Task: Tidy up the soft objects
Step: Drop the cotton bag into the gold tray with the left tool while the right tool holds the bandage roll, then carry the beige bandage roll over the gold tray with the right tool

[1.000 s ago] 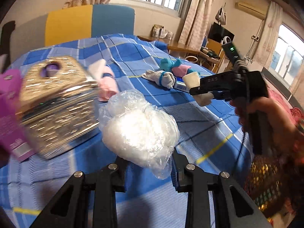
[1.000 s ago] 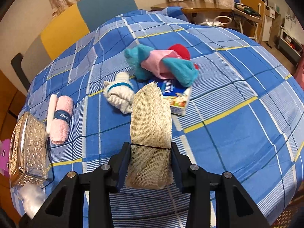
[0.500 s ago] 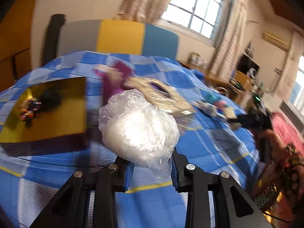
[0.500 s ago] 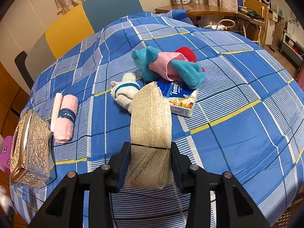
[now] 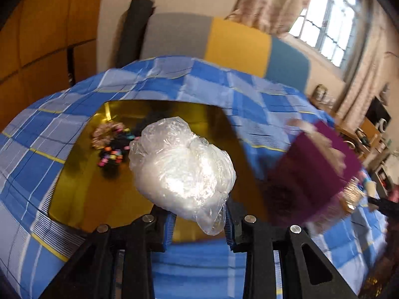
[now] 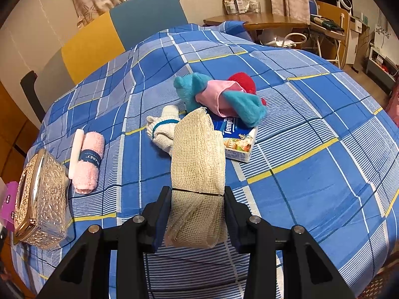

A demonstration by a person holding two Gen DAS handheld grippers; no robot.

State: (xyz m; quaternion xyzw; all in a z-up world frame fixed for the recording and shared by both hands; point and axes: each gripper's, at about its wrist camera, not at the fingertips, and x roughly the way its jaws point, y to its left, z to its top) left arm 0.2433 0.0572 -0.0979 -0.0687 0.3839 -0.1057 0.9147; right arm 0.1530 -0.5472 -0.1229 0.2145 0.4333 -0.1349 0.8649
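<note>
My left gripper (image 5: 199,220) is shut on a clear plastic bag of white fluff (image 5: 183,172) and holds it above a shiny gold tray (image 5: 82,191). Colourful hair ties (image 5: 109,140) lie in the tray. My right gripper (image 6: 197,209) is shut on a beige mesh cloth roll (image 6: 198,164), held above the blue plaid bedspread (image 6: 311,134). On the bed lie a rolled pink towel (image 6: 89,160), a white sock bundle (image 6: 163,129), and a teal, pink and red pile of cloths (image 6: 219,94).
A gold embossed tissue box (image 6: 41,196) stands at the bed's left edge beside a purple packet (image 6: 8,199). A Tempo tissue pack (image 6: 239,137) lies under the cloth pile. A purple box (image 5: 314,174) is right of the tray. A wooden desk (image 6: 261,21) stands behind.
My left gripper has swung left with the bag, from over the tissue box to over the gold tray. My right gripper has barely moved, still holding the mesh roll.
</note>
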